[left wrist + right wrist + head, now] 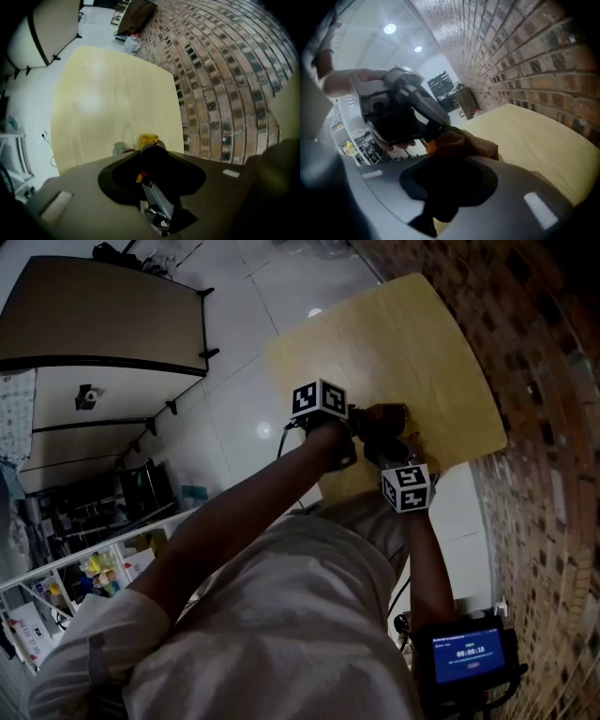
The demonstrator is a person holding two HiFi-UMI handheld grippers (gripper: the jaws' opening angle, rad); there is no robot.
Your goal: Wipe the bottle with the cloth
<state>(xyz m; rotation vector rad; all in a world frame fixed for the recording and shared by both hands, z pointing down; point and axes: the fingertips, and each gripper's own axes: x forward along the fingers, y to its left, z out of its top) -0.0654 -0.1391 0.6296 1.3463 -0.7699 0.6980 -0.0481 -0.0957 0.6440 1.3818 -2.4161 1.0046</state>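
Left gripper (143, 157) pinches the bottle (157, 199) between its jaws. The right gripper (451, 152) is clamped on a bunch of brown cloth (464, 140). The bottle's long axis runs along the left jaws, with its yellow cap (148, 139) at the far end, pointing away from the gripper and down toward the pale wooden table (108, 93). A red and yellow patch shows on its grey body, but no brand or lettering can be read there. In the head view both grippers meet above the table's near edge, with the cloth bunched between them and covering the bottle. The left gripper's marker cube (319, 397) carries black-and-white square codes. At near right a small screen (467, 652) shows white digits on blue, too small to read. A brick wall (544, 427) stands to the right.
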